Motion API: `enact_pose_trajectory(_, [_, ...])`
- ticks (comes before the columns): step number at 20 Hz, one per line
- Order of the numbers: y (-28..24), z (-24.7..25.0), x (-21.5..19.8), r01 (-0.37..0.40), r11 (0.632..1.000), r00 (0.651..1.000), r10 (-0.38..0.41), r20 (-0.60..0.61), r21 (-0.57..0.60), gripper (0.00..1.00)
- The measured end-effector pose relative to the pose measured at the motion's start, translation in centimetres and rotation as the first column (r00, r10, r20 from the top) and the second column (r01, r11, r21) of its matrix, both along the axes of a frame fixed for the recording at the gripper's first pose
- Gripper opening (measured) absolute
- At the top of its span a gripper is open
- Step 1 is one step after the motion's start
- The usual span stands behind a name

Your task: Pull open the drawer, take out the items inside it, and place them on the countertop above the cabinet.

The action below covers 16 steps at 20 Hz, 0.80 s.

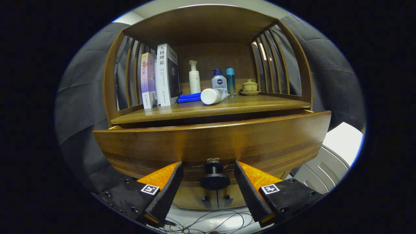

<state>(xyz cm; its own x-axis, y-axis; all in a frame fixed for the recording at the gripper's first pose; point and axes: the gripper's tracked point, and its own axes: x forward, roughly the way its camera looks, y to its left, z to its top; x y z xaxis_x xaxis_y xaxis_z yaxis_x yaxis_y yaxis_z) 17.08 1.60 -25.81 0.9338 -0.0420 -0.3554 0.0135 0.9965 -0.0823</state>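
Claw (208, 174) fingers apart, flanking drawer (211, 143) knob (214, 177); drawer contents hidden.

Low, close, facing drawer (211, 143) front

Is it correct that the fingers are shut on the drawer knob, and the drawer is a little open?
Not quite. In the gripper view the gripper is open: the knob sits between the fingers, which stand apart from it. The drawer is indeed a little open.

NIVEA on pump bottle (219, 81); 人格理论 on white book (165, 75).
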Motion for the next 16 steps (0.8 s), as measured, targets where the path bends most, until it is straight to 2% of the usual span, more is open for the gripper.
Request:
enact_pose_trajectory(11, [0.2, -0.5, 4.9, 0.007, 1.000, 1.000, -0.007, 0.002, 0.005, 0.98])
enact_pose_trajectory(14, [0.0, -0.4, 5.0, -0.004, 1.000, 1.000, 0.005, 0.015, -0.017, 0.98])
enact_pose_trajectory(16, [-1.1, 0.9, 4.9, 0.024, 0.999, 0.999, -0.022, 0.038, -0.041, 0.98])
